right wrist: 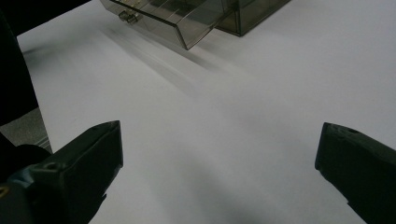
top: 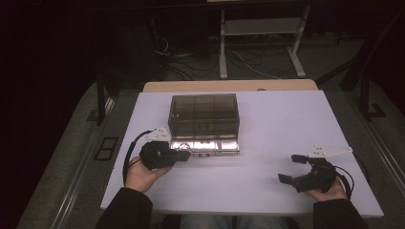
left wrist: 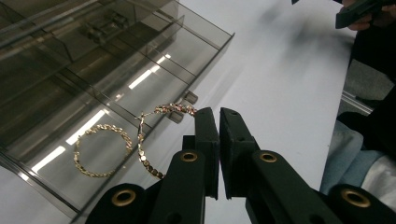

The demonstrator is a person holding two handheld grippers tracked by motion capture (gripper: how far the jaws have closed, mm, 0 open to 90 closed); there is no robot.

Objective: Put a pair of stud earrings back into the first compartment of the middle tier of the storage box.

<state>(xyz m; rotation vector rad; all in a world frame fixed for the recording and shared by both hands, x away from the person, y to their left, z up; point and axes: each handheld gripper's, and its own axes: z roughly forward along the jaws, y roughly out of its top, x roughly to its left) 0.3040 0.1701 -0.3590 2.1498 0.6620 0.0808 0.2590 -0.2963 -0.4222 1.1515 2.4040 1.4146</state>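
Note:
A smoky see-through box [top: 204, 114] stands mid-table with its bottom drawer [top: 205, 145] pulled out toward me. My left gripper [top: 186, 153] hovers at the drawer's left front, shut. In the left gripper view its jaws [left wrist: 218, 112] pinch the end of a gold chain bracelet [left wrist: 142, 149], which hangs in a loop over the drawer [left wrist: 154, 88]. A second gold bracelet [left wrist: 100, 151] lies flat in the drawer. My right gripper [top: 291, 169] rests at the table's right front, open with nothing between its jaws [right wrist: 219, 154]; the drawer [right wrist: 177, 21] and box [right wrist: 252, 14] lie far ahead of it.
The white tabletop [top: 277, 124] is bare around the box. A wooden strip [top: 229, 86] edges the far side. White desk legs [top: 222, 47] and cables stand on the floor behind. The person's hand with the right gripper [left wrist: 359, 11] appears in the left gripper view.

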